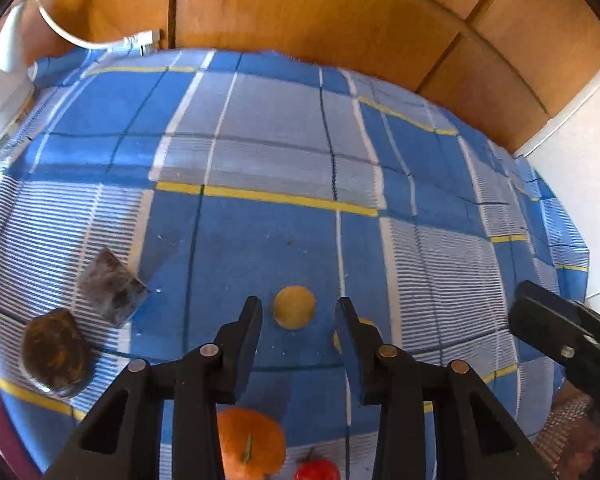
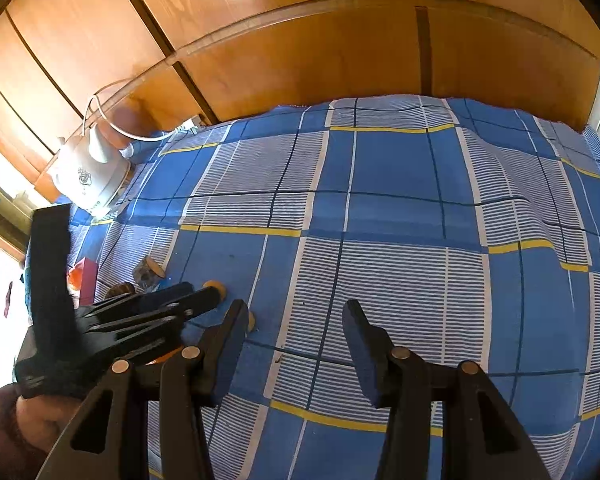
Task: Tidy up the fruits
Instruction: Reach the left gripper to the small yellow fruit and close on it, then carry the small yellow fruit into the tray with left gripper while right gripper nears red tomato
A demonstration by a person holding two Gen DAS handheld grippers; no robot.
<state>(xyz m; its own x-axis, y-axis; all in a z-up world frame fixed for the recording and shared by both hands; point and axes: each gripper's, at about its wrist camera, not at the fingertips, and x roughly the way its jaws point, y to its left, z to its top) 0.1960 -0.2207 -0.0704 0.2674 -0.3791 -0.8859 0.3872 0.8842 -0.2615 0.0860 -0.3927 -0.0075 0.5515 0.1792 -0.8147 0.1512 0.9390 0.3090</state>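
Your left gripper (image 1: 298,312) and right gripper (image 2: 296,316) both gape, holding nothing. Nothing looks sorted yet: the orange (image 1: 250,444) lies loose on the checked cloth (image 1: 280,140), a red fruit (image 1: 316,470) just beside it, a yellow ball (image 1: 294,307) beyond.

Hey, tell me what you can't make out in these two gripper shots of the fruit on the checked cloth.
- Second yellow fruit: left wrist view, mostly behind the left gripper finger.
- Orange and red fruit: left wrist view, cut by the bottom edge and the gripper body.
- Dark lump and grey packet: blurred, identity unclear.
- Right gripper: open, nothing between its fingers.
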